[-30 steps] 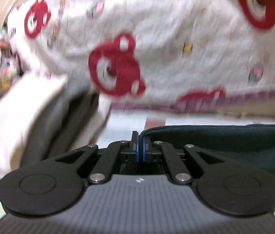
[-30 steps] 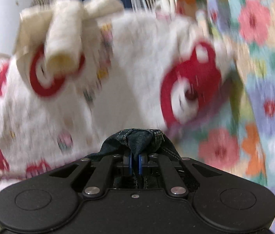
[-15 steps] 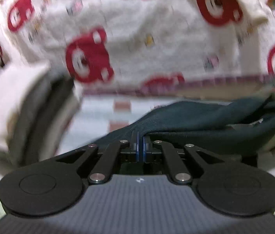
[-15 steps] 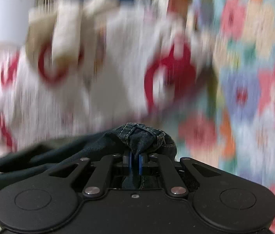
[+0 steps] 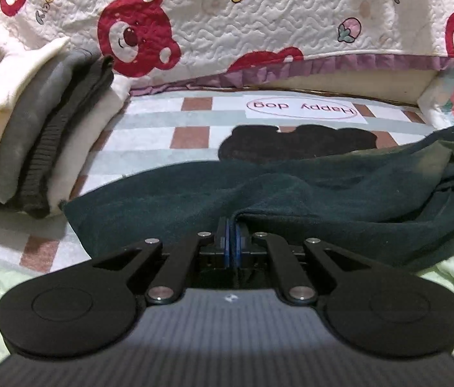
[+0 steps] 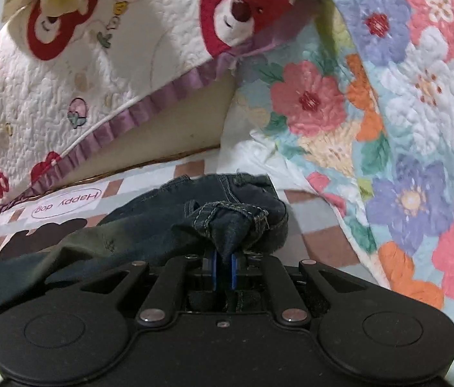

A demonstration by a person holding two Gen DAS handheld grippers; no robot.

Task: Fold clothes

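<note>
Both claws are clenched on the dark jeans (image 5: 291, 190): the left claw (image 5: 232, 240) pinches a plain hemmed edge, the right claw (image 6: 223, 266) a bunched, stitched fold near the waistband. Between the two grips the jeans stretch sideways, their long axis running across in front of the claws, sagging onto the checked mat (image 5: 162, 122) on the bed. Denim looks soft, faded, creased. Left of the jeans sits a stack of folded clothes (image 5: 30, 129); beyond them rises a bear-print quilt (image 5: 259, 16), and to the right a flowered quilt (image 6: 420, 96).
</note>
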